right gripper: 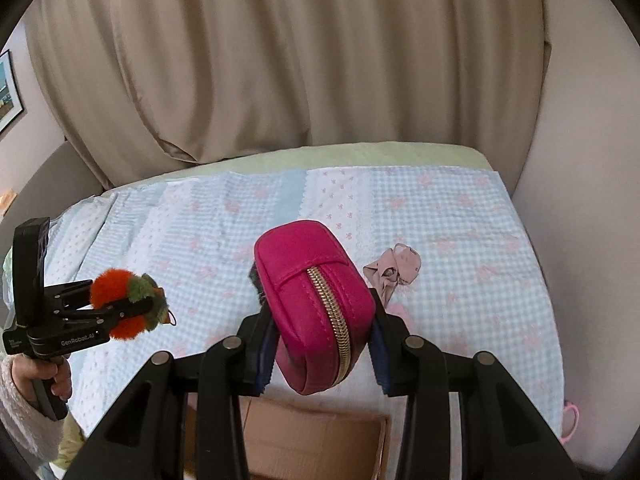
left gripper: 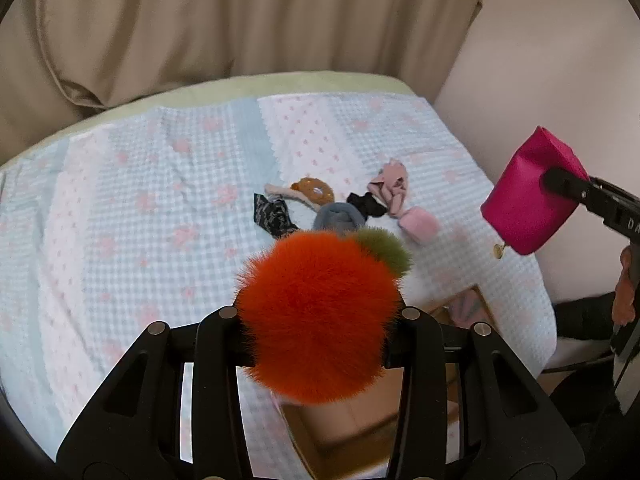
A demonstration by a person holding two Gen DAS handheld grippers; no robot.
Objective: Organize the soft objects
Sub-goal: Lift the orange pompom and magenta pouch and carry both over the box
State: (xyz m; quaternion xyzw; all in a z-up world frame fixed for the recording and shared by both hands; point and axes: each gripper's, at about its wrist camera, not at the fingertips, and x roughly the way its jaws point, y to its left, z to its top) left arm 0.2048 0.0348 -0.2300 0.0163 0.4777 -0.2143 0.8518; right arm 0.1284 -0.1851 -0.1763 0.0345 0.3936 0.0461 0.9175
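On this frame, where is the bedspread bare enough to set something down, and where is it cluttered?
Bare: the wide stretch of bedspread on the curtain side, left of the clutter in the left wrist view, and the strip along its far edge. Crowded: the middle, around the pink cloth, brown toy, dark fabrics and pale pink roll.

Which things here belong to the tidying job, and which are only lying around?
Job: orange pompom and pink pouch, both held; small soft items on the bed; cardboard box.
Lying around: curtain, bedspread, wall picture.
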